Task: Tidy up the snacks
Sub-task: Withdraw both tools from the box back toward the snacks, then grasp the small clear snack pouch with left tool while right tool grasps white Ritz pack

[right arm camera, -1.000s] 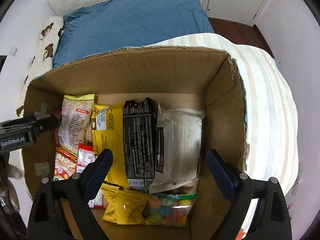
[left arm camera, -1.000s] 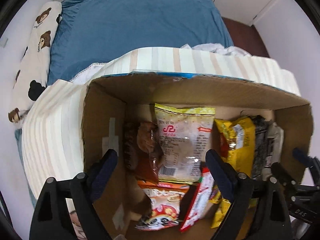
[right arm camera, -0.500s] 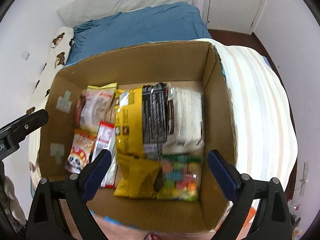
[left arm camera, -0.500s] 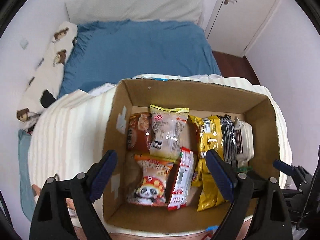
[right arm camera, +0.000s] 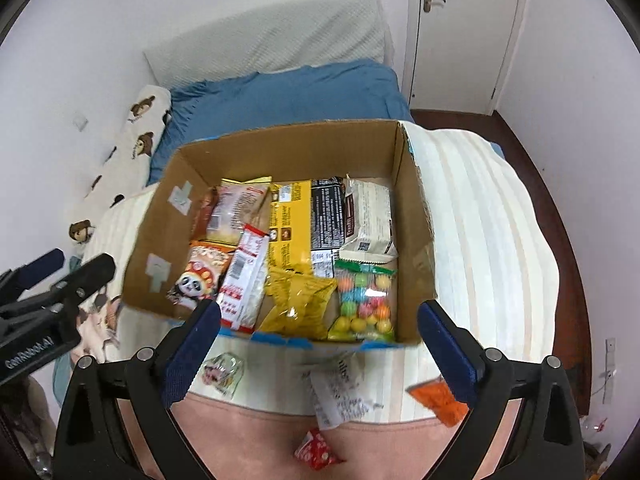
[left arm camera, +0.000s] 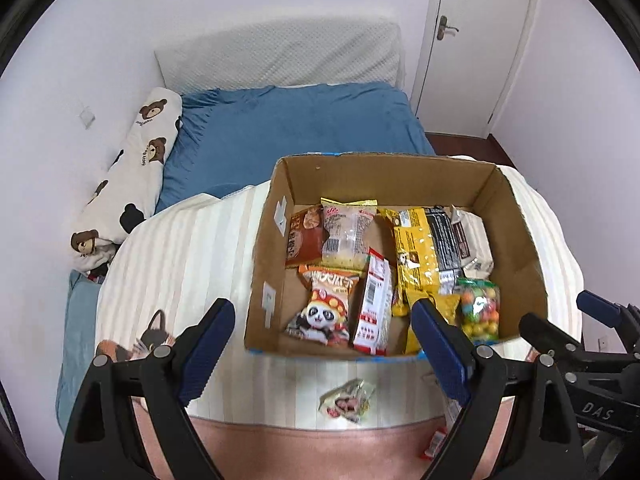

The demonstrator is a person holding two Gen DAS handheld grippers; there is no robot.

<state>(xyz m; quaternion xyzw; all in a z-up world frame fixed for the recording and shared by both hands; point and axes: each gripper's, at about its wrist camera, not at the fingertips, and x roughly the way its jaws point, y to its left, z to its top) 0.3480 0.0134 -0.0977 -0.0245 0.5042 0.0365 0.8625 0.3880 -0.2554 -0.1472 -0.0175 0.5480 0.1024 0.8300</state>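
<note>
the cardboard box [right arm camera: 412,216] is our landmark: it sits on the striped blanket [right arm camera: 480,240] on the bed, open at the top, and nearly all the snacks lie inside it, with the panda packet [right arm camera: 196,276] and red-and-white packet [right arm camera: 244,280] toward its left wall, the yellow bag [right arm camera: 288,220] in the middle and the bag of coloured candy balls [right arm camera: 362,300] at its near right corner. a few snacks are outside, on our side of the box: a small clear-wrapped sweet [right arm camera: 220,372] just below its near left corner, a white wrapper [right arm camera: 340,396] below its near wall, an orange packet [right arm camera: 438,398] below its near right corner and a small red packet [right arm camera: 318,454] further toward us on the pink surface [right arm camera: 260,440]. we hold both claws above this near side, the left gripper [left arm camera: 324,352] and the right gripper [right arm camera: 318,354], each spread wide and carrying nothing. we judge the loose pieces to be the main risk: they are thin and slippery-looking on soft cloth, so a pinch may scoop blanket with the wrapper or push it away, and the red packet may be nudged further off if we come in too flat. the box's near wall stands between those pieces and the space inside, so a low carry could catch the rim and shift the box on the bedding. inside, free floor shows along the left wall and a little by the near wall; to the right of the box the blanket falls away toward the floor, while left of the box there is broad flat blanket to work over.
</note>
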